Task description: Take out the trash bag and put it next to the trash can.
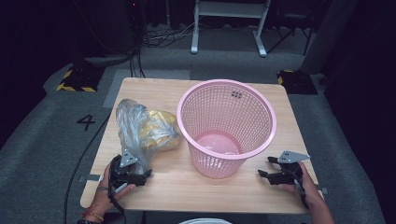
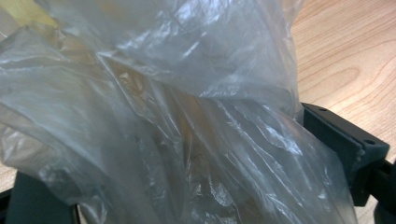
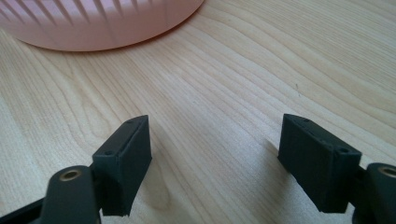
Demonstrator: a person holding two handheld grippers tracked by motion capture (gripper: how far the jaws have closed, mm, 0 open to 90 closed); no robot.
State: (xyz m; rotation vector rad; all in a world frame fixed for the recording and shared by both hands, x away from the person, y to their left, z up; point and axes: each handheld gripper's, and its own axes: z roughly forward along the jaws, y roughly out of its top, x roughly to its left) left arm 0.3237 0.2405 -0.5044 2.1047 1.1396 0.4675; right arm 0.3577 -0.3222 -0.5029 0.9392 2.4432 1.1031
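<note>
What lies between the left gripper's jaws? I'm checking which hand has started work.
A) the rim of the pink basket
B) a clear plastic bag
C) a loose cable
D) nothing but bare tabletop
B: in the left gripper view the crinkled clear plastic bag fills the gap between the jaws of the left gripper, while the pink basket stands apart to its right in the high view.
</note>
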